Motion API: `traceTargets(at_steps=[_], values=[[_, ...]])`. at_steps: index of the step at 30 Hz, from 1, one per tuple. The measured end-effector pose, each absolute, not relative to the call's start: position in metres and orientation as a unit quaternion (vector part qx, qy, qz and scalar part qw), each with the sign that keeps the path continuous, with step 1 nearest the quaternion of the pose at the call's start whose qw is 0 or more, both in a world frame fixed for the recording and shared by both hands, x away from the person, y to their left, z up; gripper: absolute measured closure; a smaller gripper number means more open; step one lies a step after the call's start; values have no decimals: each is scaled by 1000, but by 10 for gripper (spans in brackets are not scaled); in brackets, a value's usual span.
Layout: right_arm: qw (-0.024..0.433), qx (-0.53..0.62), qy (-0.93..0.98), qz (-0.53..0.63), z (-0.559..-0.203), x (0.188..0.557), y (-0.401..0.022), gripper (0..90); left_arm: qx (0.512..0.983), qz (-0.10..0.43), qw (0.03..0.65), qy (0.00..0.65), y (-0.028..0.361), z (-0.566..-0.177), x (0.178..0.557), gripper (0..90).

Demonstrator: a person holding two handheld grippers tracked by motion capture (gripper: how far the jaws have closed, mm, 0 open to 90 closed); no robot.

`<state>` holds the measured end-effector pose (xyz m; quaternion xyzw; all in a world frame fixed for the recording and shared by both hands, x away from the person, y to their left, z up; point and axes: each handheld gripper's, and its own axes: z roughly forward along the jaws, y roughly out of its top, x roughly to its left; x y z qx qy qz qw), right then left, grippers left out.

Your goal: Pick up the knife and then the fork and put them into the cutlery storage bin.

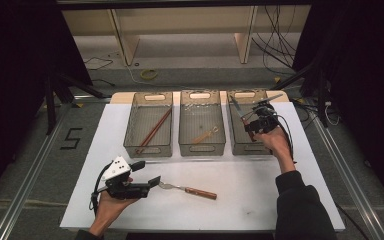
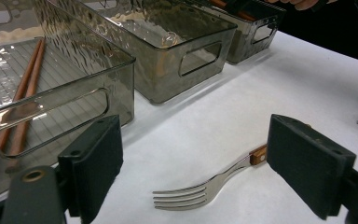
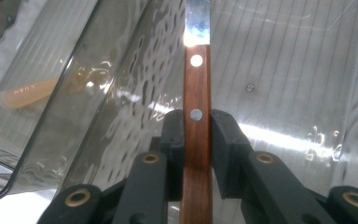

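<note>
- The steel fork with a brown wooden handle (image 1: pixel 186 189) lies flat on the white table sheet (image 1: pixel 240 200), tines pointing toward the left gripper (image 1: pixel 150 176), handle trailing off to the right; in the left gripper view its tines (image 2: pixel 182 197) lie on the sheet between the two black jaws, touched by neither.
- The left gripper sits low over the sheet at the near left, jaws spread wide around the fork's tines.
- The leftmost clear smoky plastic bin (image 1: pixel 149 123) holds a pair of reddish-brown wooden chopsticks (image 1: pixel 154 131) lying diagonally.
- The middle clear plastic bin (image 1: pixel 201 122), just beside it, holds a small pale wooden spoon (image 1: pixel 204 135).
- The rightmost clear plastic bin (image 1: pixel 245 122) has the right gripper (image 1: pixel 254 121) above it.
- The right gripper pinches the wooden-handled steel knife (image 3: pixel 197 93) by its riveted brown handle, both pads pressed against it; the blade points away over the bin's ribbed floor.
</note>
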<state>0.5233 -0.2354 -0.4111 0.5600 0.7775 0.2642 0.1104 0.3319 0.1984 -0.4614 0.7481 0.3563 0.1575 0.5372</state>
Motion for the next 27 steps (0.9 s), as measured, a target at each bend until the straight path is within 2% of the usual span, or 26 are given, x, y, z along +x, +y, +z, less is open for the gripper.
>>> traceTargets(at_steps=[3, 6, 13, 27], values=[[107, 563, 777, 261, -414, 525, -234, 754, 748, 158, 537, 356, 199, -461, 332, 180], [99, 563, 773, 275, -413, 525, -236, 660, 748, 158, 537, 357, 199, -461, 332, 180], [109, 544, 776, 300, -403, 517, -236, 580, 748, 158, 537, 356, 199, -461, 332, 180], [105, 444, 813, 363, -380, 471, -204, 387, 747, 158, 539, 356, 199, -462, 332, 179]])
